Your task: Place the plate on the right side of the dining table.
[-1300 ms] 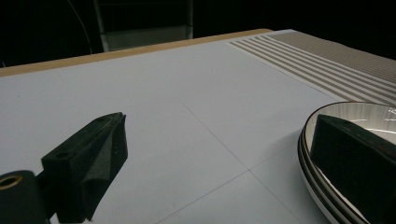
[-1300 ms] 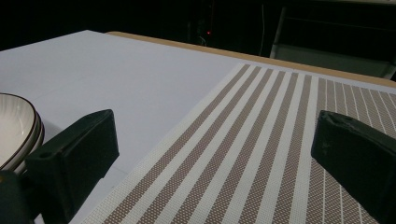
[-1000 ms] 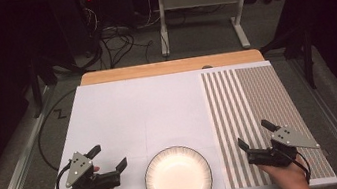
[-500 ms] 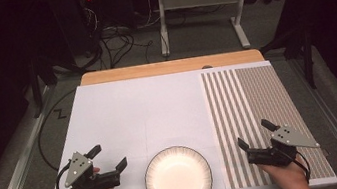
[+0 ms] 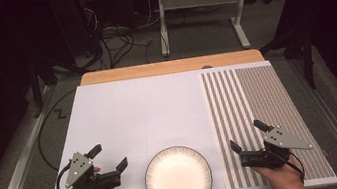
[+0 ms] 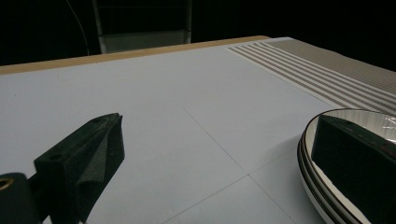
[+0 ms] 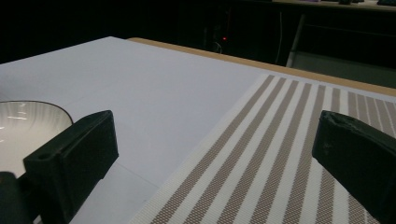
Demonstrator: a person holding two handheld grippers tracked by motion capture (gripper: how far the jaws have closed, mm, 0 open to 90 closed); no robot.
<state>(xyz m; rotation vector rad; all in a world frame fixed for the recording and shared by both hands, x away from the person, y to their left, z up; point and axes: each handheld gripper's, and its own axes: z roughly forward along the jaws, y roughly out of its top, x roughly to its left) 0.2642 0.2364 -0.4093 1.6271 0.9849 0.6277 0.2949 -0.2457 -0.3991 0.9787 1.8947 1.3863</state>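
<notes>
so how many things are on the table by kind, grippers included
bowl: 1
striped placemat: 1
hand-held gripper: 2, the left hand-held gripper and the right hand-held gripper, both open and empty
total: 4

The desk [image 5: 159, 111] is lit evenly from above, while the room behind it is almost black. In the high view the white bowl [image 5: 178, 179] is a little overexposed and shows glare, and shadows are faint. In both gripper views the near black jaws are soft and out of focus, and the bowl rim [image 6: 327, 140] carries bright reflections.
</notes>
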